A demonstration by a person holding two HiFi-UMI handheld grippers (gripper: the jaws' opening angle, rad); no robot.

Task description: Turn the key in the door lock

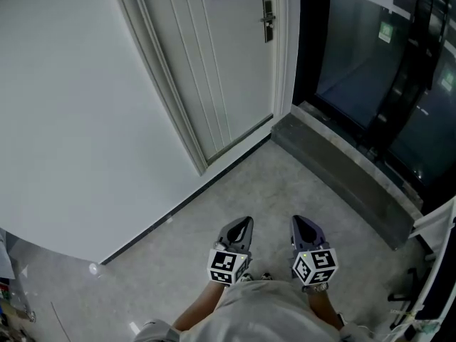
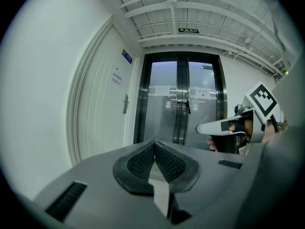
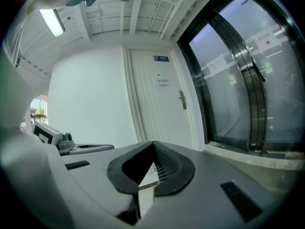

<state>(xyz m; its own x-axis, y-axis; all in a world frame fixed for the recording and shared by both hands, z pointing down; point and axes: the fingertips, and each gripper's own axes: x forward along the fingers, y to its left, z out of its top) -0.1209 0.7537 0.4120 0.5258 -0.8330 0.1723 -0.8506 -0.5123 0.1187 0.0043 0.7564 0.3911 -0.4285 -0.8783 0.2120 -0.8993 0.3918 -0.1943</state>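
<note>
The white panelled door (image 1: 214, 70) stands shut. Its metal handle-and-lock plate (image 1: 268, 20) sits on the door's edge beside the dark glass doors (image 1: 370, 55); a key there is too small to tell. Well short of the door, over the grey speckled floor (image 1: 285, 184), the left gripper (image 1: 242, 228) and right gripper (image 1: 302, 226) hang side by side, jaws pressed together, holding nothing.
</note>
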